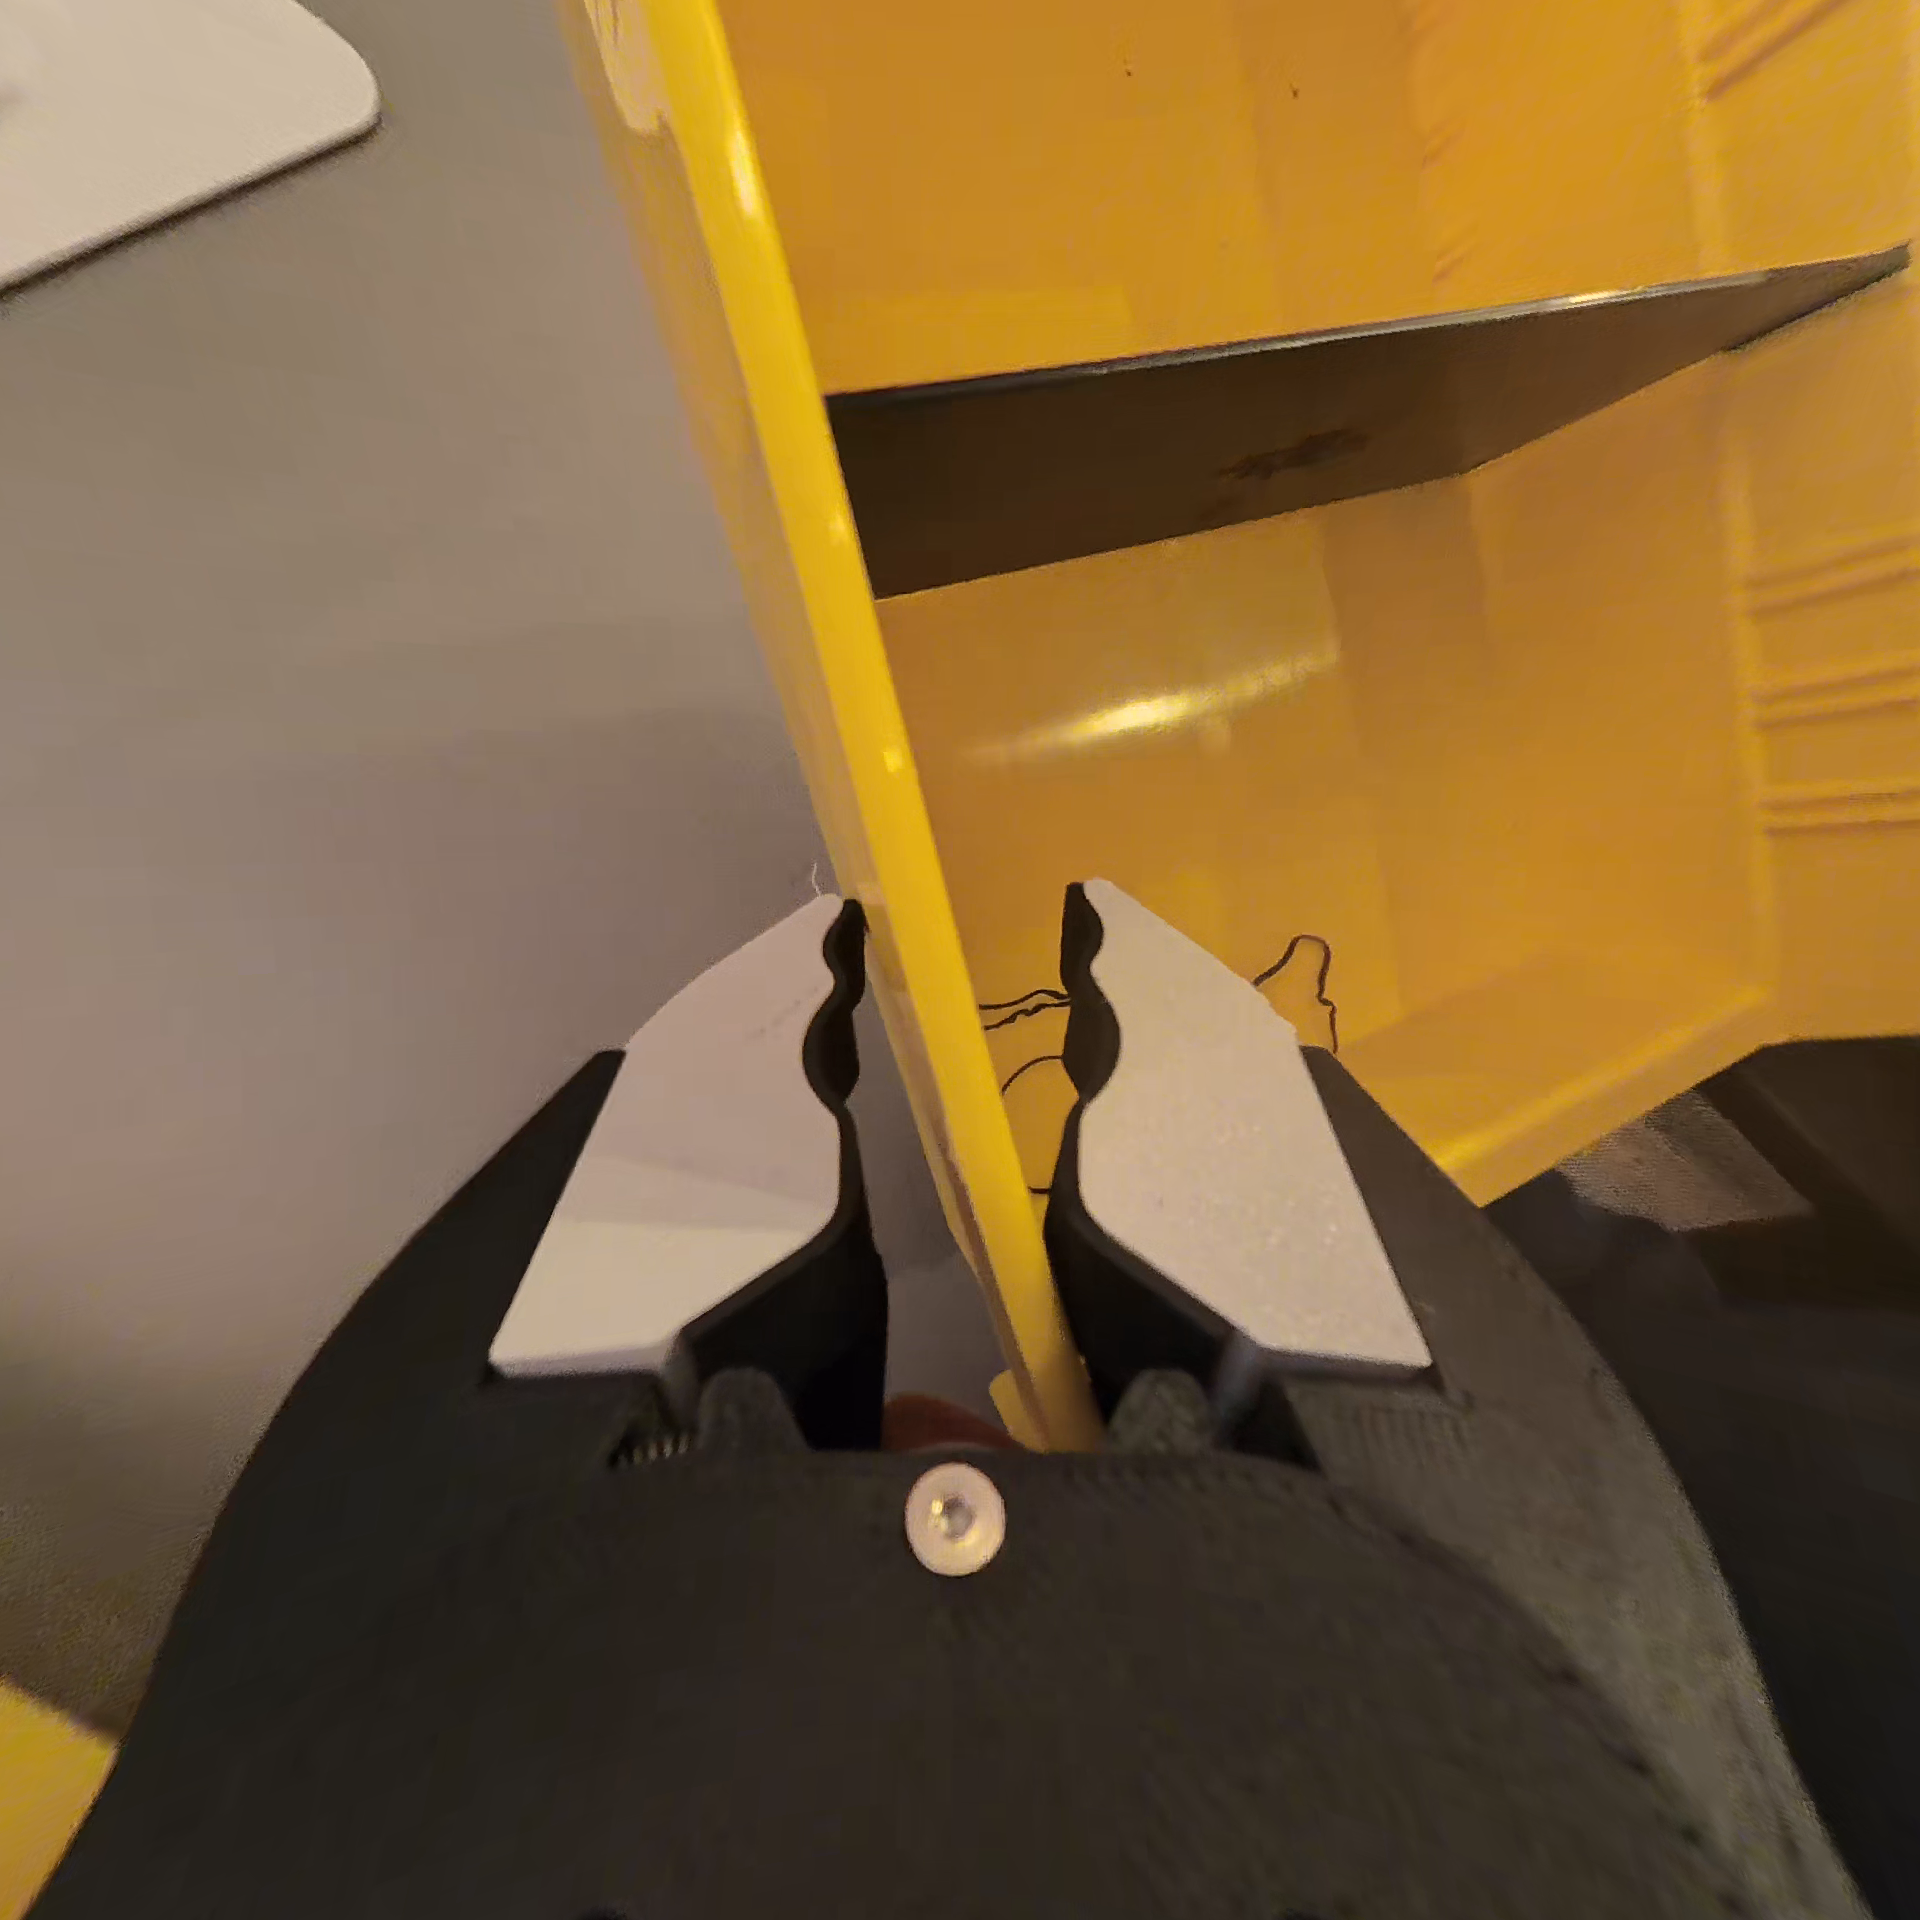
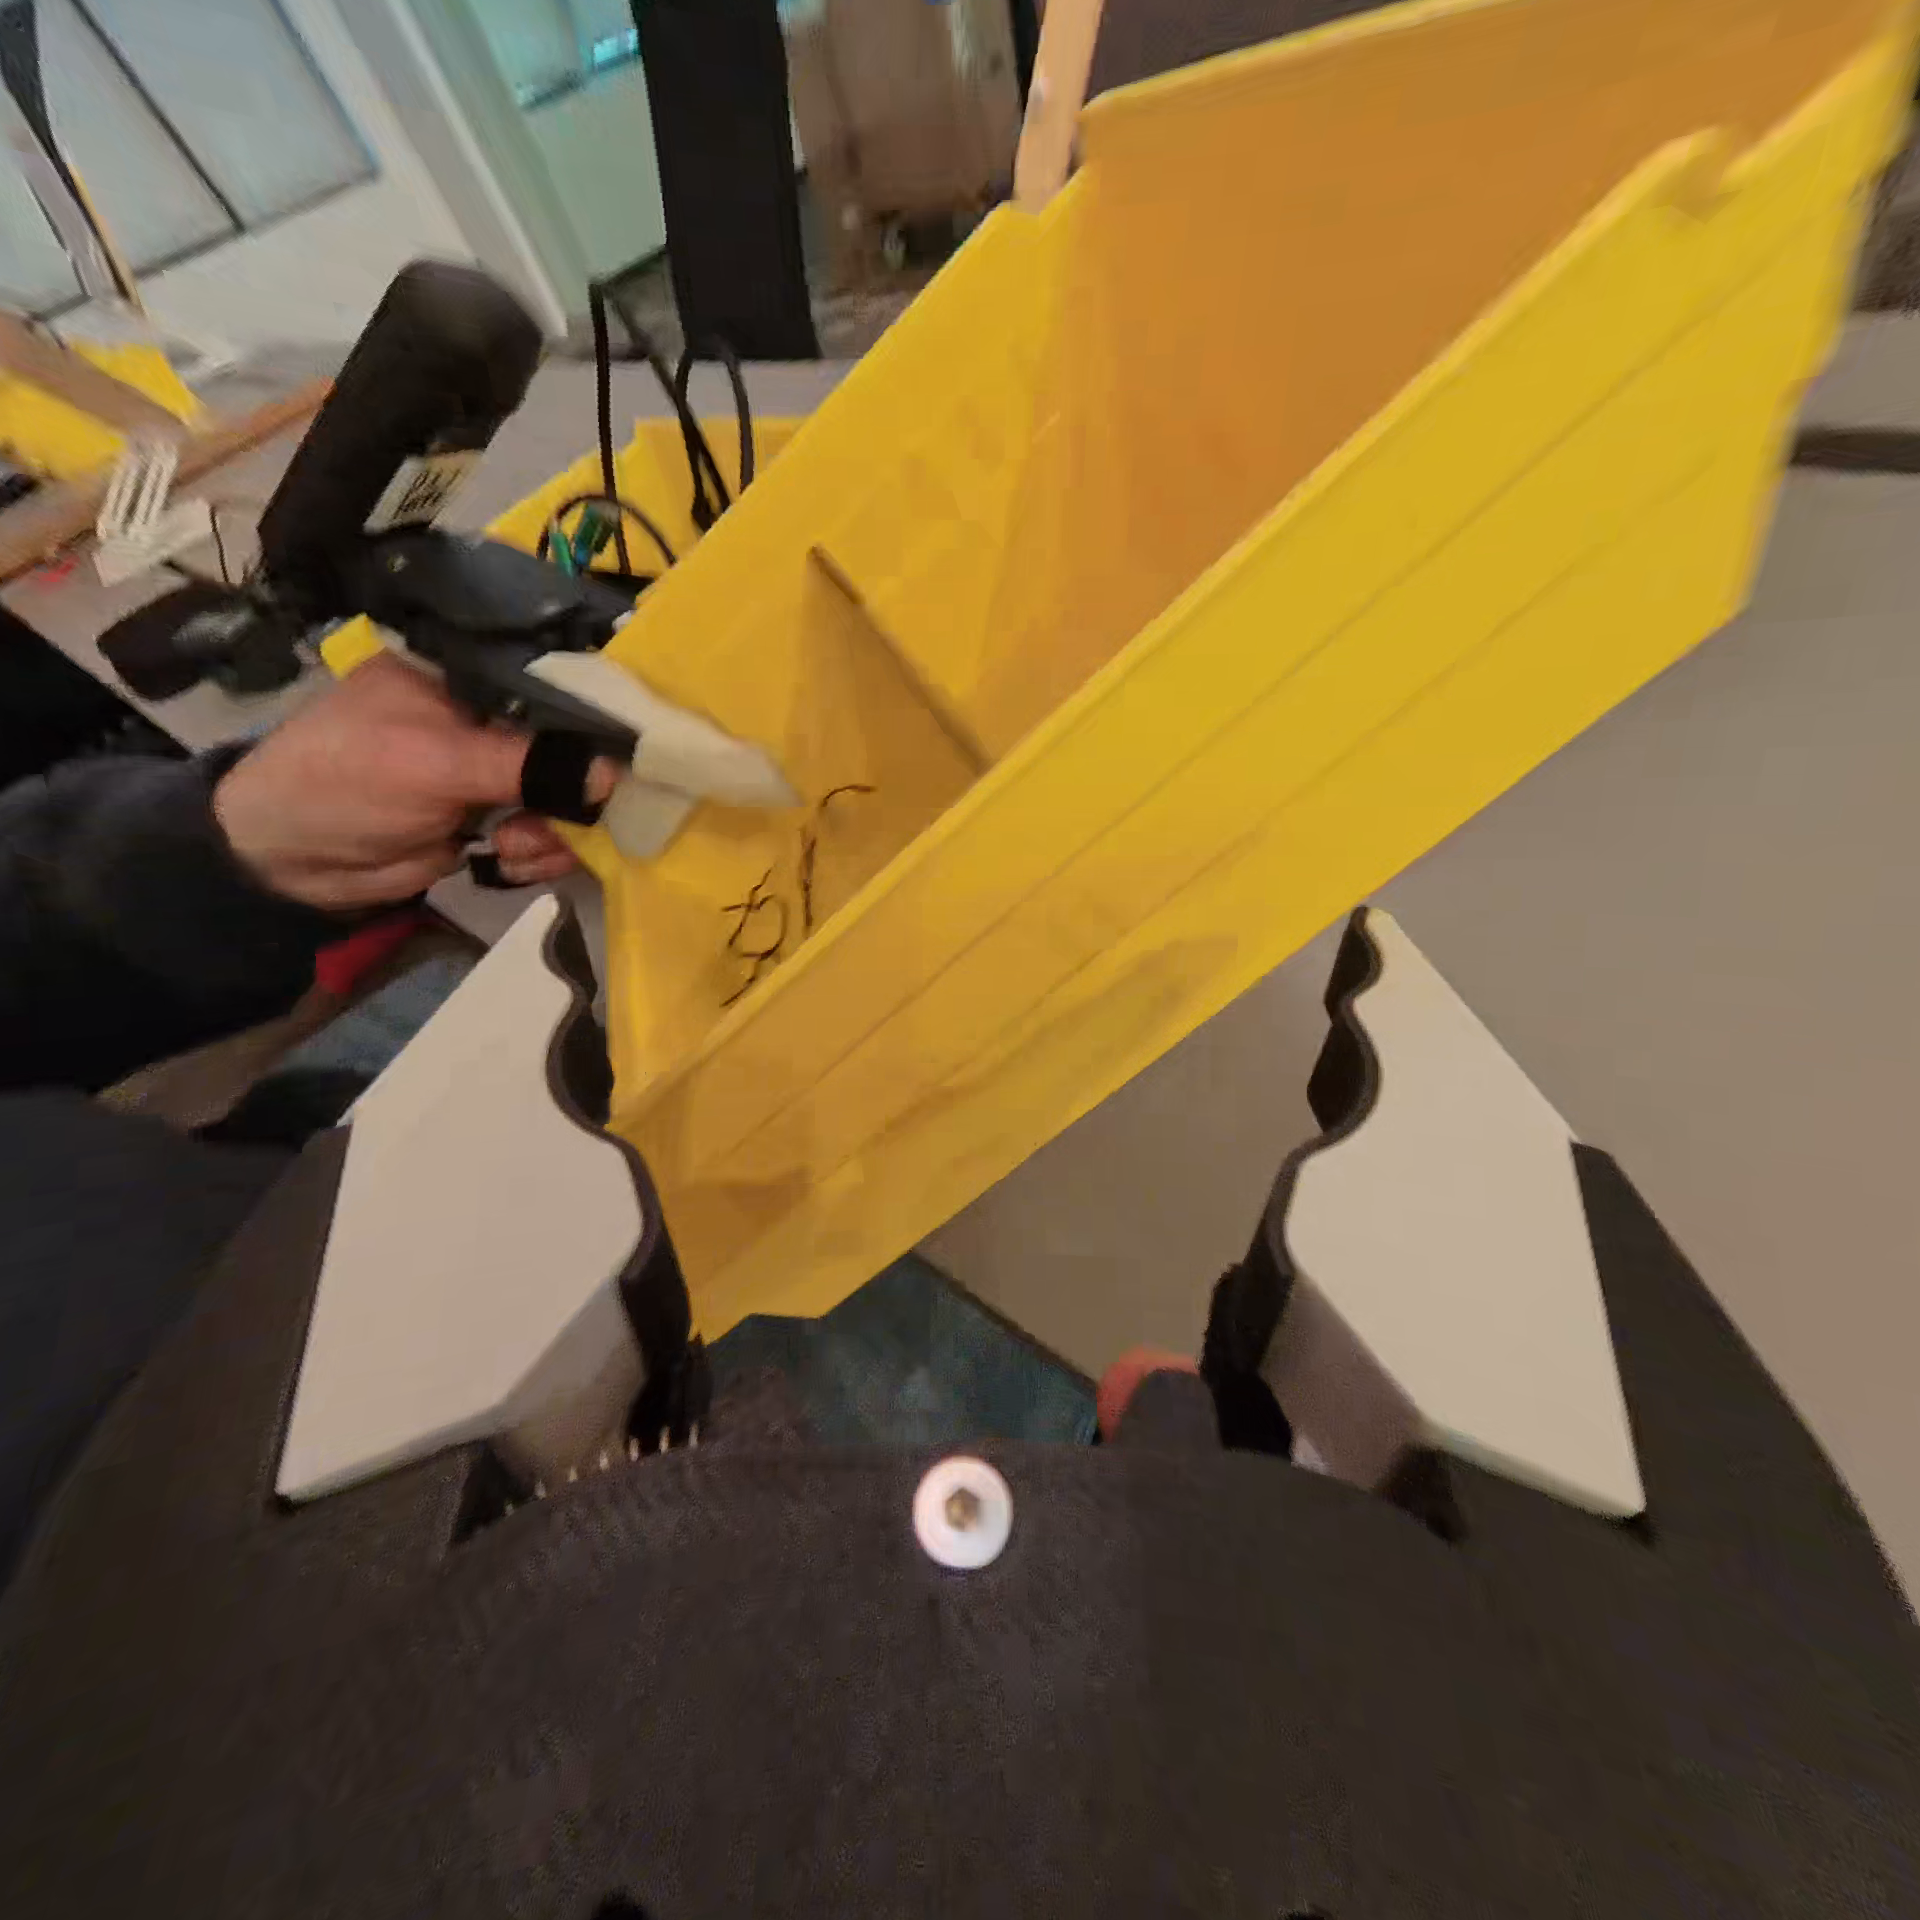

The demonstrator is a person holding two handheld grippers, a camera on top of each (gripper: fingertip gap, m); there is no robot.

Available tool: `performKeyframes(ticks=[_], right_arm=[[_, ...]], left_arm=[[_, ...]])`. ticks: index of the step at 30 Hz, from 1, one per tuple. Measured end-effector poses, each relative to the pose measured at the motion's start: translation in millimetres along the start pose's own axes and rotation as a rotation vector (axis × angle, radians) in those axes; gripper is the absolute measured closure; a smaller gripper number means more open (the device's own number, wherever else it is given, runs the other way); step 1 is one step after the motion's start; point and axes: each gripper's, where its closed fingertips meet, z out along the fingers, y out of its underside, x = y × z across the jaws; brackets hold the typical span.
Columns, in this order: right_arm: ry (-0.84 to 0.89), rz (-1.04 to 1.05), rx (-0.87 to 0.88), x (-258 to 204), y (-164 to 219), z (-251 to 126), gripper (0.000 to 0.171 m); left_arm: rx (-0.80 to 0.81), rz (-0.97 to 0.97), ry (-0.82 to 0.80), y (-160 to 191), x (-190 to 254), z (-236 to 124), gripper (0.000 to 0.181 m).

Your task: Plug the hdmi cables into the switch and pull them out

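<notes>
Little here can be read. A black handwritten scrawl [image 2: 779, 904] stands on the inner floor of the yellow bin [image 2: 1195, 623], just ahead of the left gripper [image 2: 717, 800]; in the left wrist view its strokes [image 1: 1299, 971] show beyond that gripper's fingertips. A small white label [image 2: 424, 488] with dark marks sits on the left gripper's black body, too blurred to make out.
</notes>
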Motion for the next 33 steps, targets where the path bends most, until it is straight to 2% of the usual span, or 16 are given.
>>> performKeyframes(ticks=[3,7,10,14,17,20,23,27,30,33], right_arm=[[-0.031,0.027,-0.077,-10.7,20.9,10.2,0.035],[0.015,0.006,-0.256,-8.6,57.2,24.6,0.031],[0.019,0.014,-0.360,-8.2,82.4,37.5,0.044],[0.065,0.002,-0.445,6.0,98.5,40.8,0.074],[0.143,-0.048,-0.580,26.8,121.9,38.0,0.083],[0.208,-0.046,-0.583,49.0,120.5,33.1,0.100],[0.276,-0.053,-0.599,71.1,117.2,25.8,0.125],[0.318,-0.111,-0.659,86.9,115.8,23.4,0.136],[0.317,-0.100,-0.656,95.3,112.3,26.3,0.144],[0.331,-0.091,-0.659,110.9,108.8,24.2,0.156]], left_arm=[[-0.022,-0.074,0.017,5.0,-4.7,20.8,0.145],[-0.049,-0.201,0.055,17.2,-13.4,35.7,0.144],[-0.070,-0.235,0.047,26.9,-20.0,42.8,0.142],[-0.120,-0.285,0.106,31.6,-18.2,44.7,0.120],[-0.118,-0.298,0.173,26.9,-0.8,46.8,0.092],[-0.145,-0.295,0.278,24.7,17.6,46.5,0.076],[-0.116,-0.331,0.378,16.8,28.0,36.1,0.081],[-0.147,-0.286,0.491,11.3,47.2,6.1,0.092],[-0.105,-0.218,0.554,3.9,60.4,-29.7,0.113],[-0.016,-0.161,0.512,-0.8,51.9,-65.7,0.116]])
